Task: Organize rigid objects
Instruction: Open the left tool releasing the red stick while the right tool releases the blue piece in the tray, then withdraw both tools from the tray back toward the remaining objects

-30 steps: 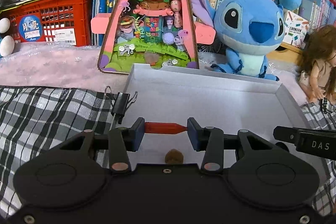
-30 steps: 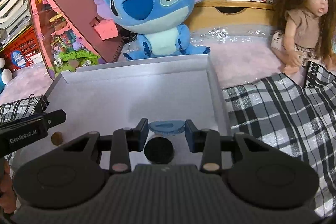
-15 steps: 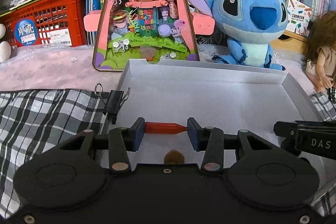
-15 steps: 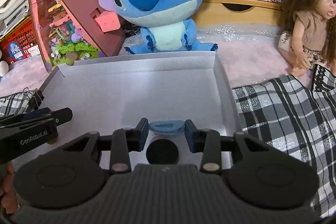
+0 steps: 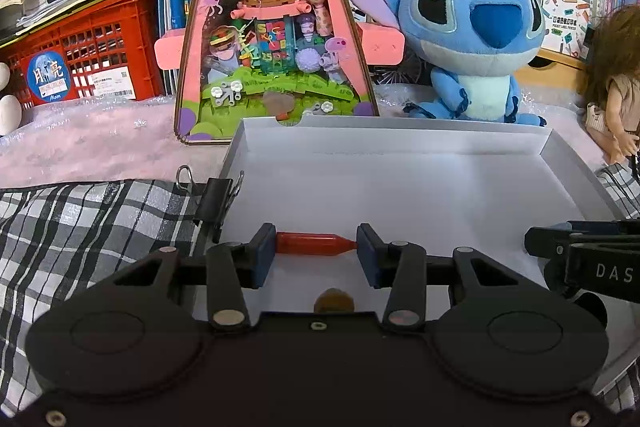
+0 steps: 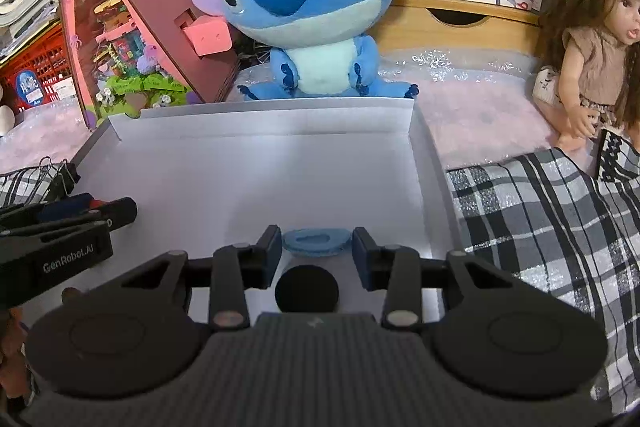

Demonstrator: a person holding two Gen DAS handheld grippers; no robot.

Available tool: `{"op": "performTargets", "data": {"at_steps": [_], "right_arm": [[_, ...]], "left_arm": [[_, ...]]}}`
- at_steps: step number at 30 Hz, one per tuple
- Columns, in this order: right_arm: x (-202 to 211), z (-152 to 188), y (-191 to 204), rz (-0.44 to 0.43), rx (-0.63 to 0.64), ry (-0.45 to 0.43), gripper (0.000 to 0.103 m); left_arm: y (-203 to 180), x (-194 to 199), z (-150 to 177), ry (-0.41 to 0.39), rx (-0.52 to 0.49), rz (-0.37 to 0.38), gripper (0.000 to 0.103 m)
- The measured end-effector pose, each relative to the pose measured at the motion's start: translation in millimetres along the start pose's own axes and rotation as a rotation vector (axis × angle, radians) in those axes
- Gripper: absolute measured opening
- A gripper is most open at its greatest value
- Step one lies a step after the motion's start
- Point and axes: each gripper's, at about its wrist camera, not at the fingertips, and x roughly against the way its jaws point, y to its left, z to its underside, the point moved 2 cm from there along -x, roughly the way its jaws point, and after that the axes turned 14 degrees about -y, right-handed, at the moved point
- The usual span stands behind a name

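Much of what you are working over is lying half under your own tools. In the left wrist view a small brown round piece (image 5: 333,301) is peeking out just above the gripper body, its lower part cut off, so what it is cannot be told. In the right wrist view a black disc (image 6: 307,289) is sitting the same way, its bottom edge hidden by the housing. At the left edge of that view a bit of your hand (image 6: 8,327) is showing, mostly out of frame.

You are holding both tools over the shallow white box (image 5: 400,163), which is lying on the checked cloth (image 6: 540,219). Your left gripper (image 5: 316,245) is pinching a small red capsule-shaped piece (image 5: 314,243) end to end, both pads touching it, above the near left part of the box floor. Your right gripper (image 6: 316,247) is holding a light blue round lid-like piece (image 6: 316,242) between its pads, near the box's right wall. Whether either piece is touching the floor cannot be told.

A black binder clip (image 5: 216,205) is sitting at the box's left wall.
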Motion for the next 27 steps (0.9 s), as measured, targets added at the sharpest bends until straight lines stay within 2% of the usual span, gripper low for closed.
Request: {"op": "performTargets", "data": {"at_steps": [5,6,9,20,27], "right_arm": [[1,1,0,-0.001,0.000,-0.014,0.048],[2,1,0,-0.002,-0.003,-0.016,0.057],[5,1,0,-0.011,-0.016,-0.026,0.060],[45,-2,1,-0.031,0.016,-0.133,0.071],[89,14,-4,-0.061,0.039,-0.191,0.074]], "left_arm": [[0,3,-1,0.002,0.002,0.008,0.042],[0,4,-1,-0.001,0.005,0.008,0.042],[0,10,-4,-0.018,0.001,0.010,0.043],[8,62,-13,-0.094,0.015,0.016,0.070],[17,113,-7,-0.150,0.008,0.038,0.075]]}}
